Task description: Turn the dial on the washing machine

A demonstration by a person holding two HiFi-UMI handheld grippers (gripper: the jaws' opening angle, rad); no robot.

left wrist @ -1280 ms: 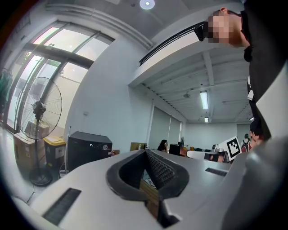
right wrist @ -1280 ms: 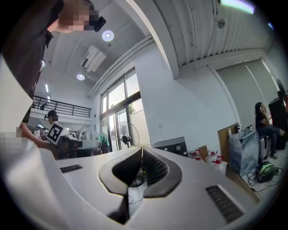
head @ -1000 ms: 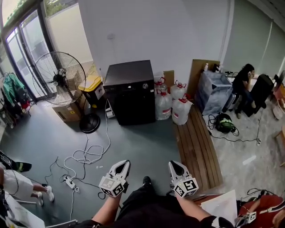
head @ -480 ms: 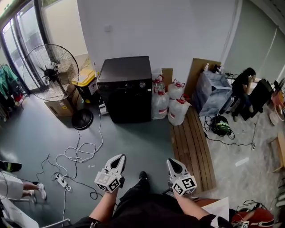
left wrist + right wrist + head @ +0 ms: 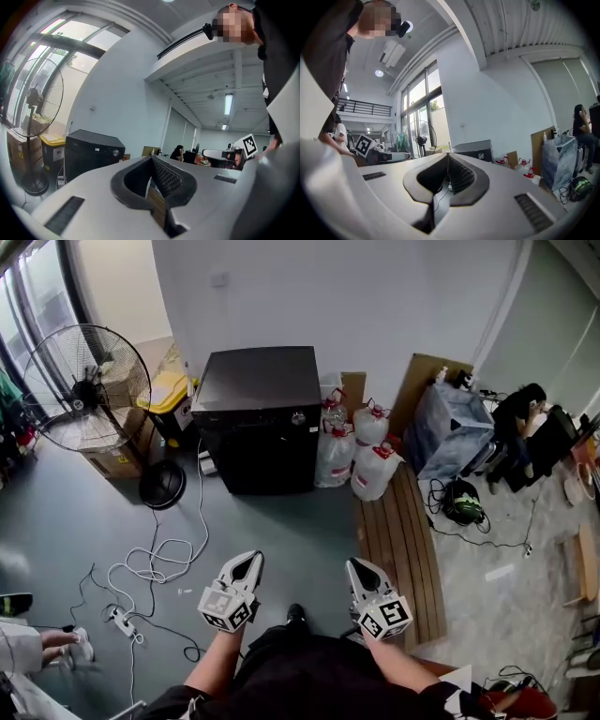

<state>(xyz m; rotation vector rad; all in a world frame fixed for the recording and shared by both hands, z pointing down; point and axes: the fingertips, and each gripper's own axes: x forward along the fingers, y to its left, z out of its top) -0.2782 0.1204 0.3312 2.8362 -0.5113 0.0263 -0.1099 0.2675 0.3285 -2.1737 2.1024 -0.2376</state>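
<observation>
Across the room, got the black washing machine (image 5: 258,418) parked between the fan (image 5: 84,390) and water jugs (image 5: 361,451), dial (image 5: 298,418) at its front's top right. Down low, holding left gripper (image 5: 247,563) and right gripper (image 5: 361,568) well apart from it, both clamped fully shut on nothing.

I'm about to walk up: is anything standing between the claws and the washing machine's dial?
Nothing visible does. Bare floor runs from the left claw and right claw to the dial on the washing machine. Cable lies off left, water jugs and planks off right.

Display digits "300", on the black washing machine (image 5: 89,161) front
</observation>
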